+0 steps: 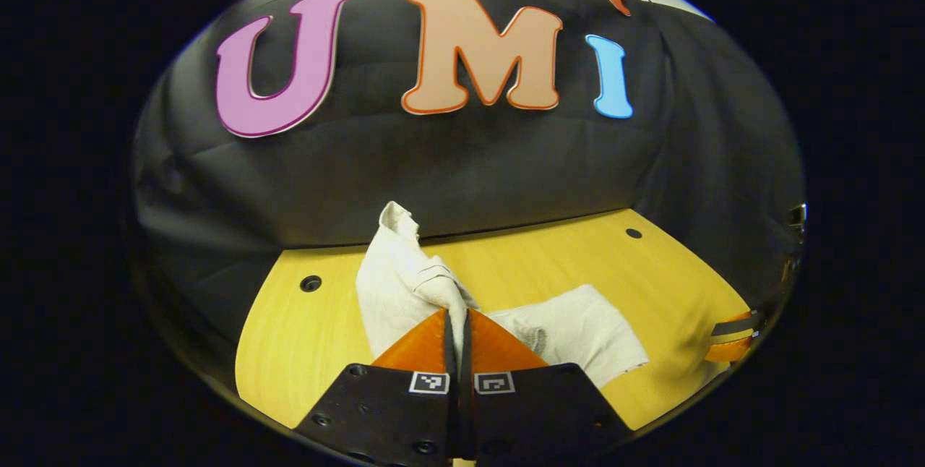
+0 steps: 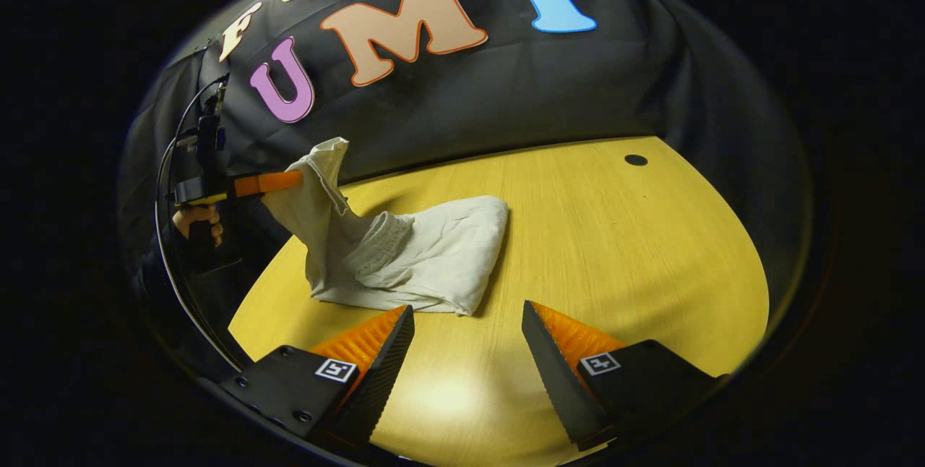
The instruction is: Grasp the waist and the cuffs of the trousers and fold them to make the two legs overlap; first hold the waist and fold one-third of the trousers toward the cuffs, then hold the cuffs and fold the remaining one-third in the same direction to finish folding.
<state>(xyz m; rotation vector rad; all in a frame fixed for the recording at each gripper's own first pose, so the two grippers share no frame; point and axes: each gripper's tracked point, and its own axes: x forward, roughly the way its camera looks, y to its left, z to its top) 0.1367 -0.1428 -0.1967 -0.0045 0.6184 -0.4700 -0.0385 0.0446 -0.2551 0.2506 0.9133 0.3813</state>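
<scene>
The cream trousers (image 2: 433,250) lie bunched on the yellow table (image 2: 614,250), folded into a short bundle. My left gripper (image 1: 457,314) is shut on one end of the cloth and holds it raised above the table, so a flap (image 1: 405,264) stands up beyond the fingers. In the right gripper view that left gripper (image 2: 285,181) pinches the lifted end at the left, with a hand (image 2: 195,221) behind it. My right gripper (image 2: 466,308) hovers open over bare table, just in front of the bundle's near edge, nothing between its fingers. It also shows at the far right (image 1: 731,337).
The table has small dark holes (image 1: 311,283) (image 1: 634,233) (image 2: 636,160) near its far edge. Black cloth walls stand close behind the table. A cable (image 2: 162,185) loops off the left gripper. Bare tabletop stretches to the right of the bundle.
</scene>
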